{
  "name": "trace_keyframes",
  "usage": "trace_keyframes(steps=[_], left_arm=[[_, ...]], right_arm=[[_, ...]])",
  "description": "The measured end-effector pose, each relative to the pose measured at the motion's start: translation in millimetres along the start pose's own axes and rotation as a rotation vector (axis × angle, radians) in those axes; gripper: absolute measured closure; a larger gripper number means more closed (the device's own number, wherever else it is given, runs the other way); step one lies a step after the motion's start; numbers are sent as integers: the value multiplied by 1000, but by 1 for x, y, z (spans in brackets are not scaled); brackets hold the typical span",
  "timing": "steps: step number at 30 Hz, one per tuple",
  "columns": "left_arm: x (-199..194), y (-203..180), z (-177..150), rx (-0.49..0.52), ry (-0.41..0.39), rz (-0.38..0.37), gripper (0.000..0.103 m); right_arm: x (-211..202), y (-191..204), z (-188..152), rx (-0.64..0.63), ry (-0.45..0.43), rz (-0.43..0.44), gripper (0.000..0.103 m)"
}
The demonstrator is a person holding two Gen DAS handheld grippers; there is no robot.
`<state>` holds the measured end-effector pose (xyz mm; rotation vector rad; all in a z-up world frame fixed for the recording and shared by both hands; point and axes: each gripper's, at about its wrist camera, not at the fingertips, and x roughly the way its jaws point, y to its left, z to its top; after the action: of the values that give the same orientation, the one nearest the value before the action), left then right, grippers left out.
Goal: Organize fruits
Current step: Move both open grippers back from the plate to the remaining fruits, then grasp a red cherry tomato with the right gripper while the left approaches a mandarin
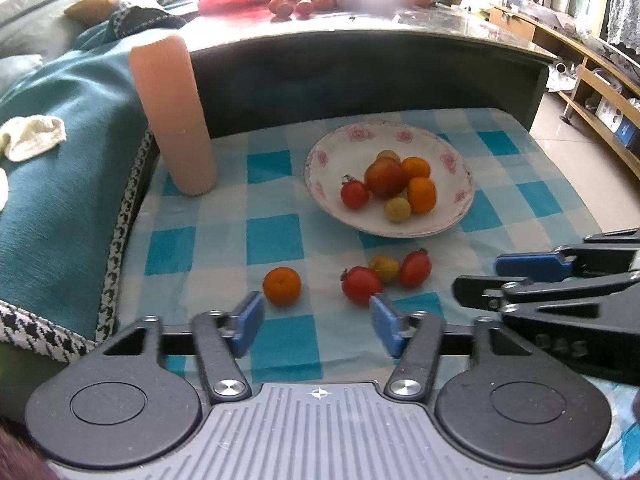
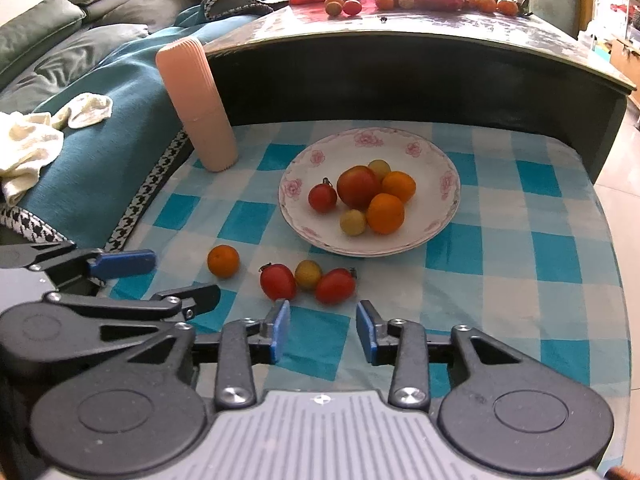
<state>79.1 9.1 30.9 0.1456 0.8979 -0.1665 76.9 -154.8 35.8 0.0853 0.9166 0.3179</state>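
Four fruits lie loose on the blue-and-white checked cloth, short of the flowered plate: a small orange off to the left and, touching one another in a cluster, a red tomato, a small yellow fruit and a second red tomato. Six fruits already sit heaped on the plate, so the sorting appears a little more than half done, with a pick-up the step in hand. The right gripper hangs low, just short of the cluster, its blue pads spread apart and holding nothing; the left gripper is likewise spread and empty, one pad near the orange and the other just beside a tomato. The next move likely calls for easing one tool forward so its pads straddle a single fruit, closing gently enough not to bruise it or nudge its neighbours, then lifting it to the plate. A ribbed pink cylinder stands upright at the cloth's far left corner; more fruit lies on the dark table behind. Faint embossed letters show on the right gripper's body in the left view but cannot be read with confidence.
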Motion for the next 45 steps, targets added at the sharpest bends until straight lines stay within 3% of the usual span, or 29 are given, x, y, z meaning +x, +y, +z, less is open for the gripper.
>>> trace_keyframes(steps=[5,10,24,29,32,34,45], left_arm=[[25,20,3,-59,57,-9,33],[37,22,18,-70,60,-32,32],[48,36,27,-141,82,-103,30],[45,29,29,-122,74,-122,29],[47,30,28,-121,77,-117,29],[49,32,28,-128,82,-118,29],[70,28,24,-100,122,-91,30]], right_arm=[[18,-5,6,21,36,-8,51],[33,-14,9,58,66,-2,51],[67,-13,13,72,107,10,51],[78,-11,12,57,123,-1,51],[79,-12,13,54,110,10,51],[78,-12,14,48,101,22,58],[62,-19,13,49,84,55,58]])
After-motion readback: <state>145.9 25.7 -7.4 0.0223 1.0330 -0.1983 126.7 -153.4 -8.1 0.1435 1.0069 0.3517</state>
